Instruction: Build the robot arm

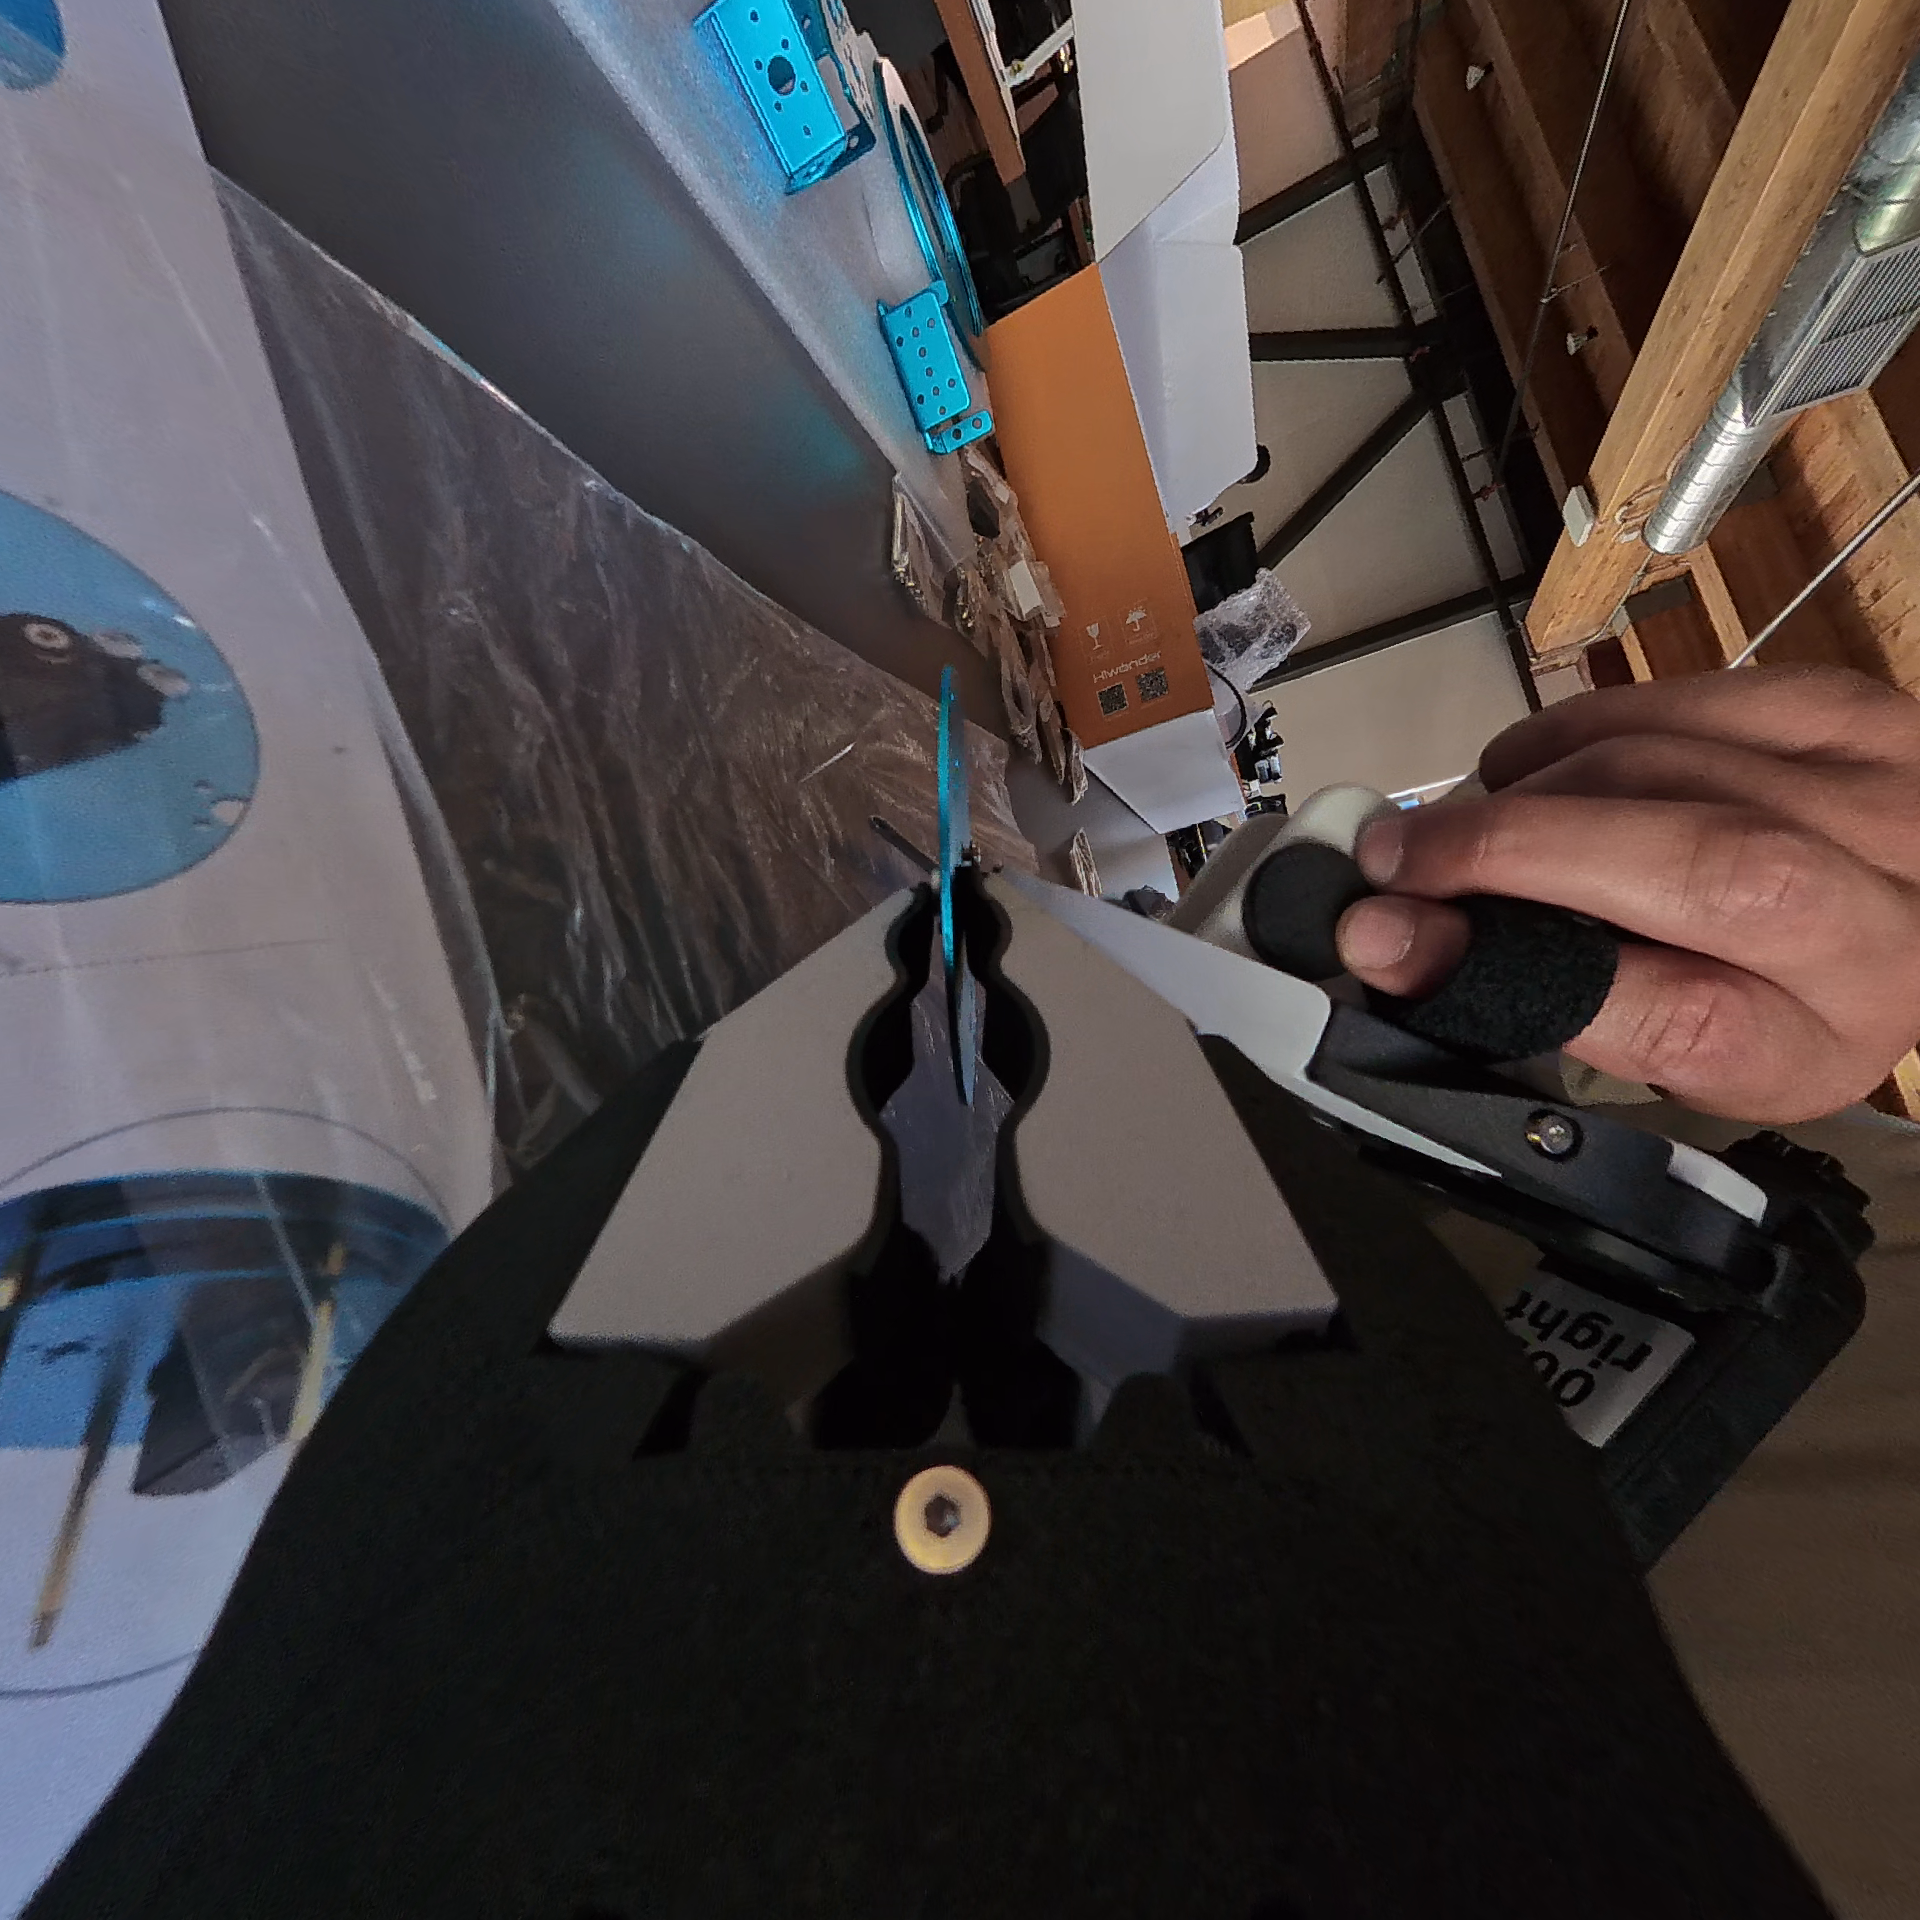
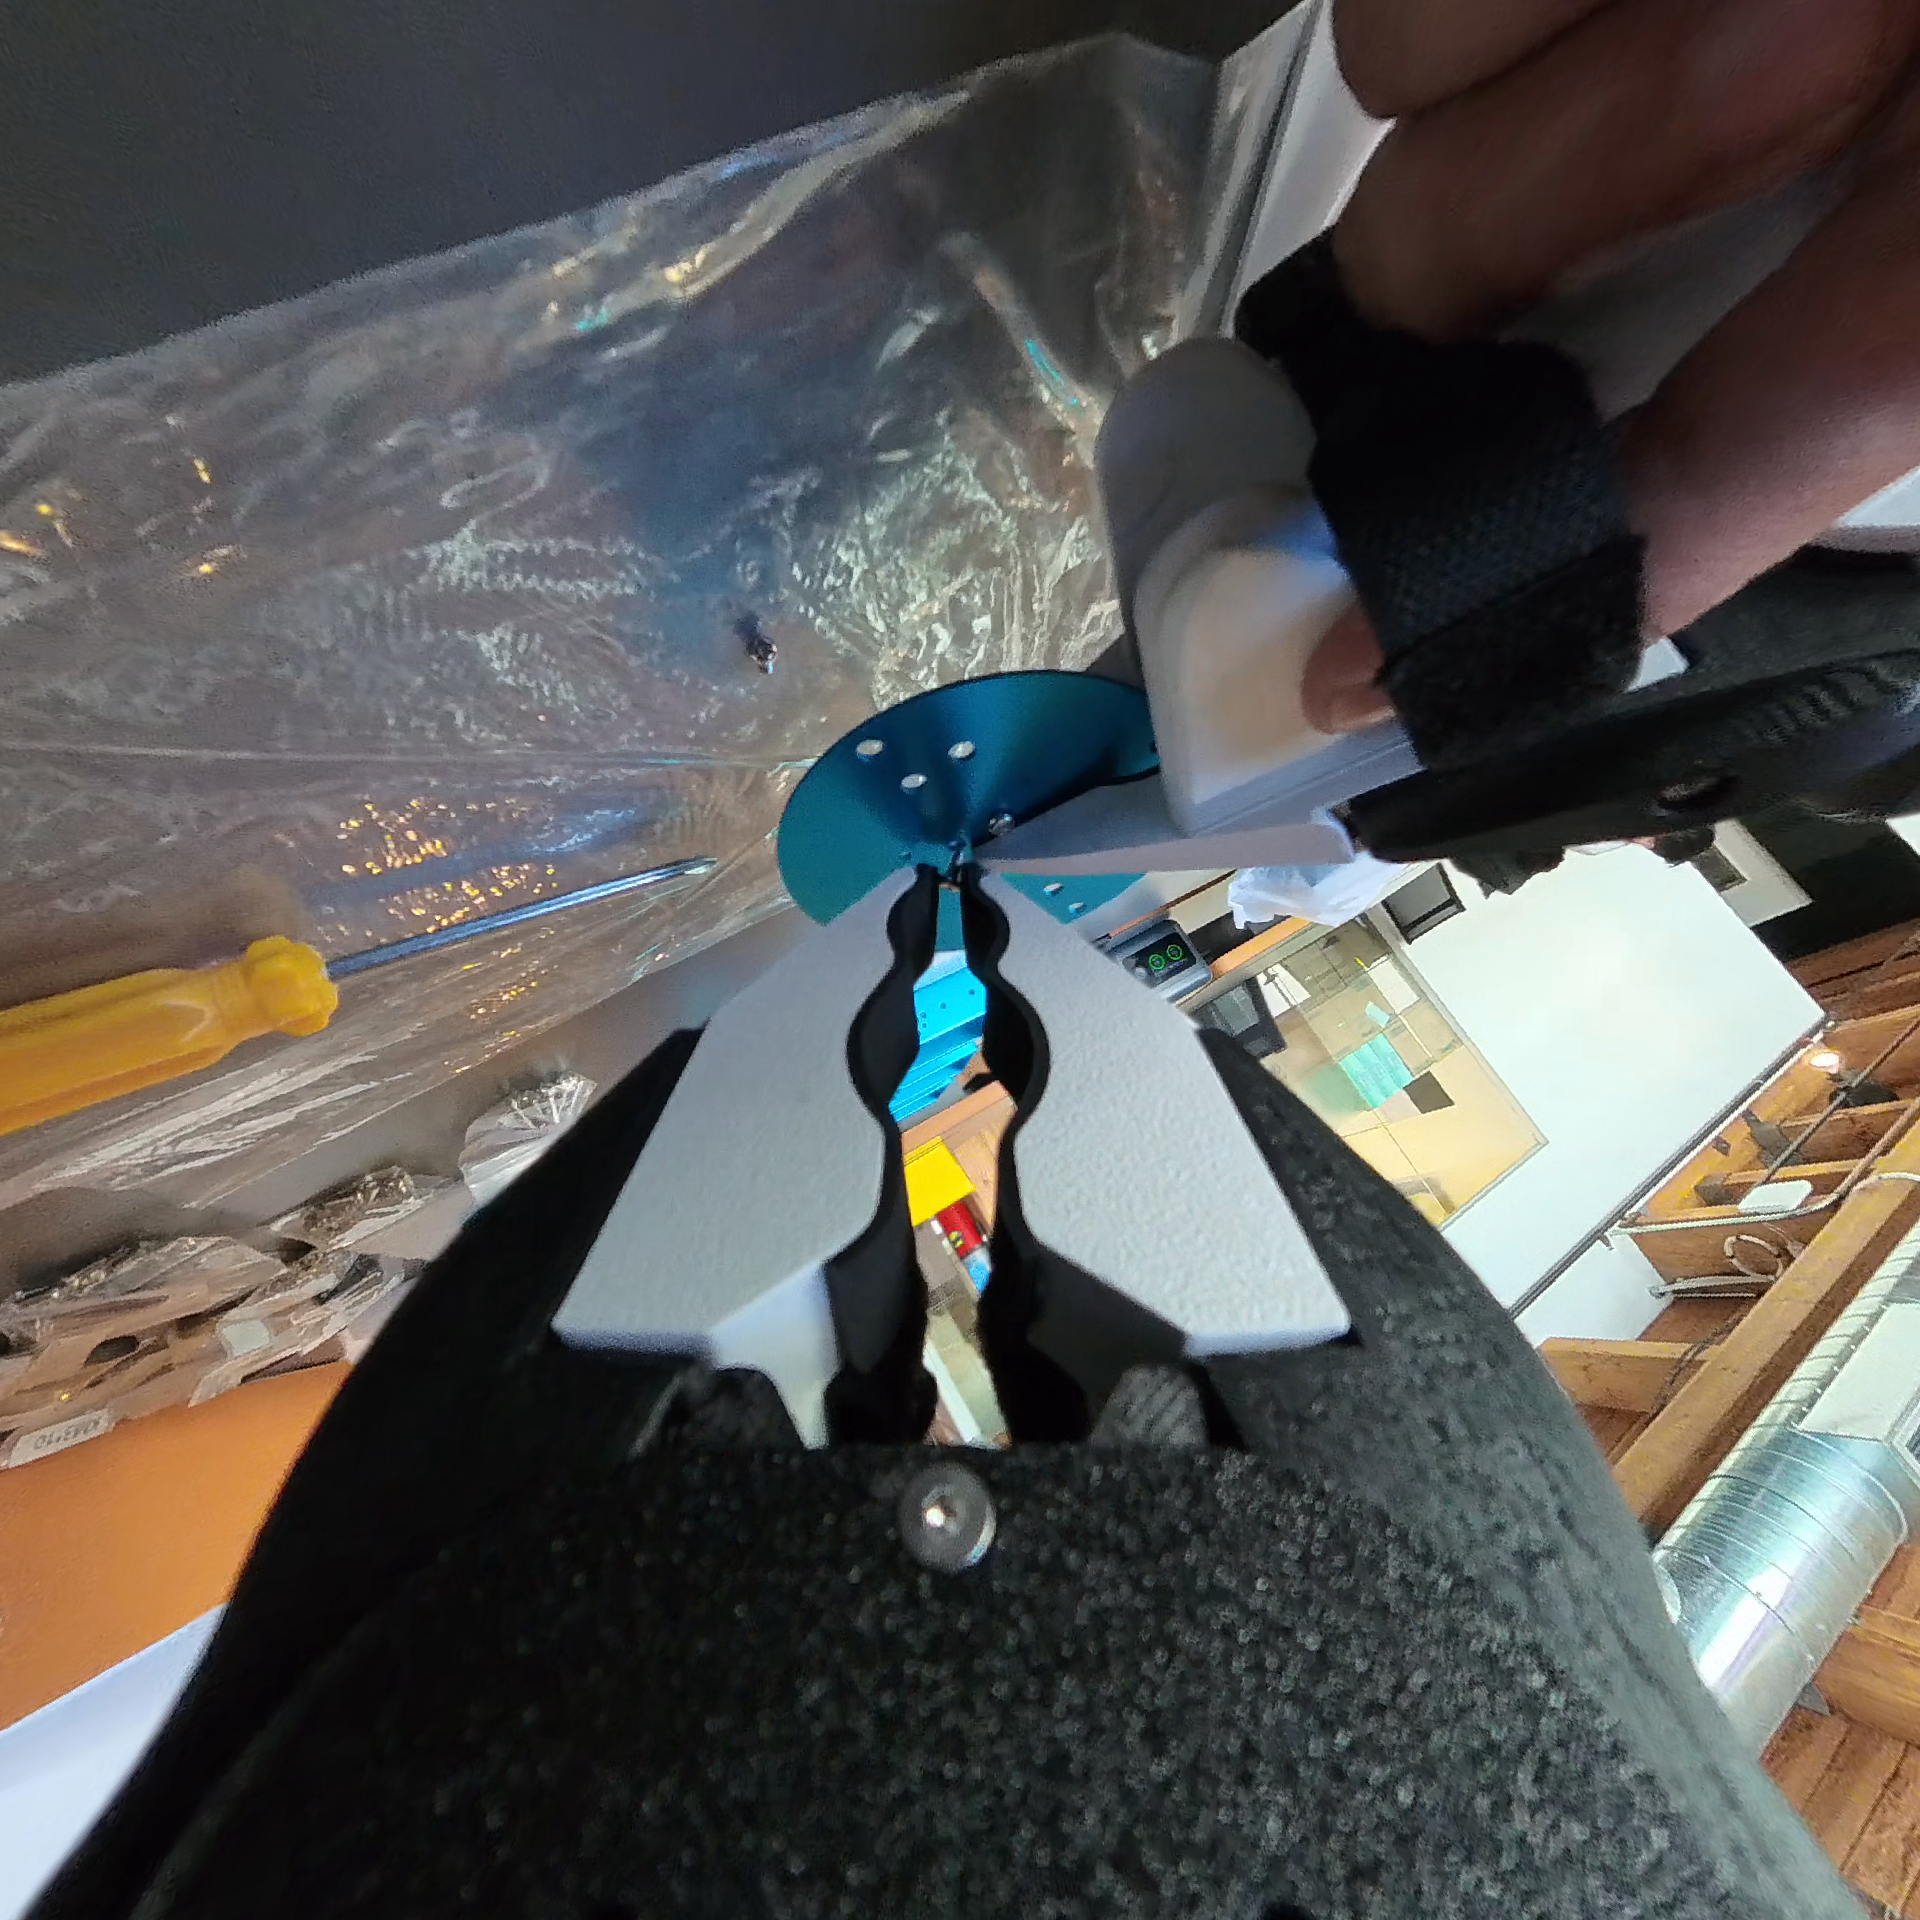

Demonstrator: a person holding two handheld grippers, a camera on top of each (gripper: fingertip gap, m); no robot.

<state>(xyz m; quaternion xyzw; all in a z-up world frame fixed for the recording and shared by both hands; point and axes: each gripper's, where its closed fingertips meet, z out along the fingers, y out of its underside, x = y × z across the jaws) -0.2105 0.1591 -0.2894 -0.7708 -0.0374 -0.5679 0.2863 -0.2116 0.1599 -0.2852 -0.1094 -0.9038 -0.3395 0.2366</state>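
- The left gripper has its fingers pressed together on a thin blue metal disc; in the left wrist view the disc is edge-on, standing up from between the fingertips.
- The right gripper has its fingertips nearly closed on something very small and dark at the disc's lower edge; what that is cannot be told.
- In the right wrist view the disc shows its flat face, with several small holes and a screw head near the rim.
- The left gripper's white finger reaches in from the right of that view and lies against the disc.
- A hand holds the right gripper's handle in the left wrist view, one finger through a black strap.
- A hand grips the left gripper in the same way in the right wrist view.
- Behind the disc lies a crinkled clear plastic bag on a dark tabletop.
- A yellow-handled screwdriver lies beside the bag, its shaft pointing toward the disc.
- Small packets of hardware sit near an orange box.
- Two blue metal brackets and rest farther along the tabletop.
- A printed white sheet with blue pictures lies at the left of the left wrist view.
- Wooden beams and a silver duct show in the background.
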